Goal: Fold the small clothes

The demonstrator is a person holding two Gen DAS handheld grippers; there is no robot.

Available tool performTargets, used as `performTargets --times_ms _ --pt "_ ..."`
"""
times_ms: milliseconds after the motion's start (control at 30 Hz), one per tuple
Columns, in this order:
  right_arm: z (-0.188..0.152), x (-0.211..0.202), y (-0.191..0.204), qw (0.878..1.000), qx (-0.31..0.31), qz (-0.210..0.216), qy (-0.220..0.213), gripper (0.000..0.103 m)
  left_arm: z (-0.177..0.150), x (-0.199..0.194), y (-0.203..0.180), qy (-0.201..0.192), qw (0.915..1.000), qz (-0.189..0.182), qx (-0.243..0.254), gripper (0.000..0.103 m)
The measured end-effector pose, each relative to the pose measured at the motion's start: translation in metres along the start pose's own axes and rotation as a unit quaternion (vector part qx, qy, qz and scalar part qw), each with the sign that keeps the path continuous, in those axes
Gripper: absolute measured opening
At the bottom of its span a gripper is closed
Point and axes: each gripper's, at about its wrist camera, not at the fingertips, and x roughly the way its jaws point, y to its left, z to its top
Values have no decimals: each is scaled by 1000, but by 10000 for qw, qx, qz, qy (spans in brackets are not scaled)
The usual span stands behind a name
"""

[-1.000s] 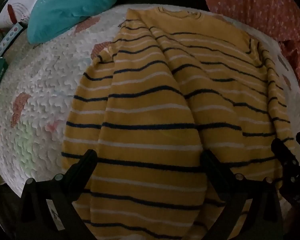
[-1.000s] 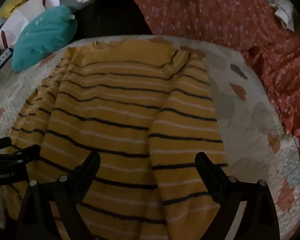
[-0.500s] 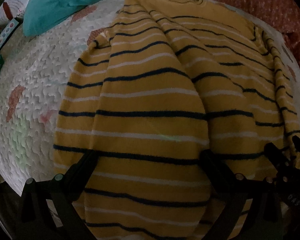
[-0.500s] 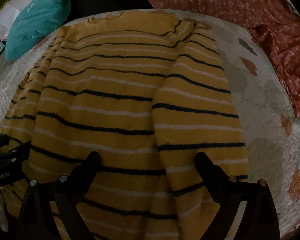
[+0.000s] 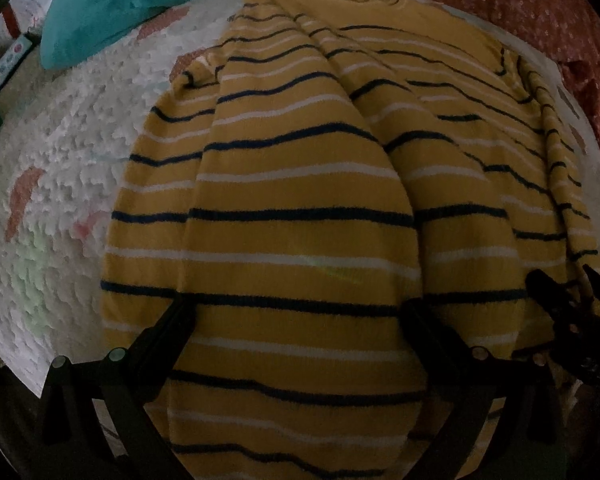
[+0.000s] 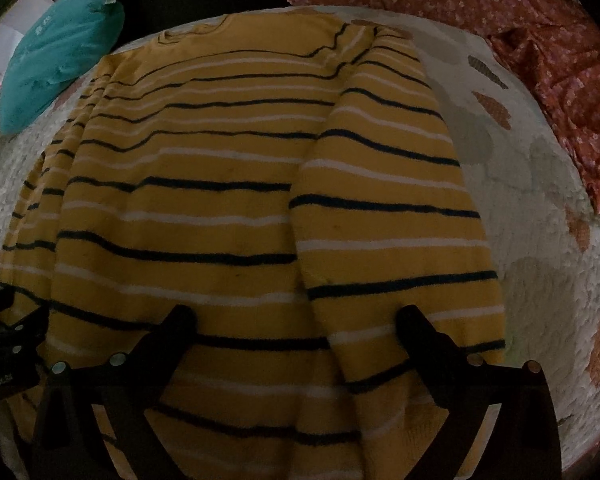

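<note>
A yellow sweater with dark and white stripes lies flat on a white quilted bedspread, both sleeves folded in over the body; it also shows in the right wrist view. My left gripper is open, its fingers spread over the left sleeve near the hem. My right gripper is open over the right sleeve and the hem. The right gripper's fingertips show at the right edge of the left wrist view. The left gripper shows at the left edge of the right wrist view.
A teal pillow lies at the far left of the bed, also in the right wrist view. A red flowered cloth is bunched along the far and right side. Boxes stand at the left edge.
Both grippers have moved forward and lower over the sweater's hem end. The sweater fills more of each view. The jaws stay open.
</note>
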Motion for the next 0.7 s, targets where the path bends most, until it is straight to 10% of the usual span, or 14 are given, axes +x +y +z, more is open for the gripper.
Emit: performTargets --times_ms 700 --pt "-4 2 -1 9999 50 -69 -128 103 6 2 7 168 9998 -86 50 103"
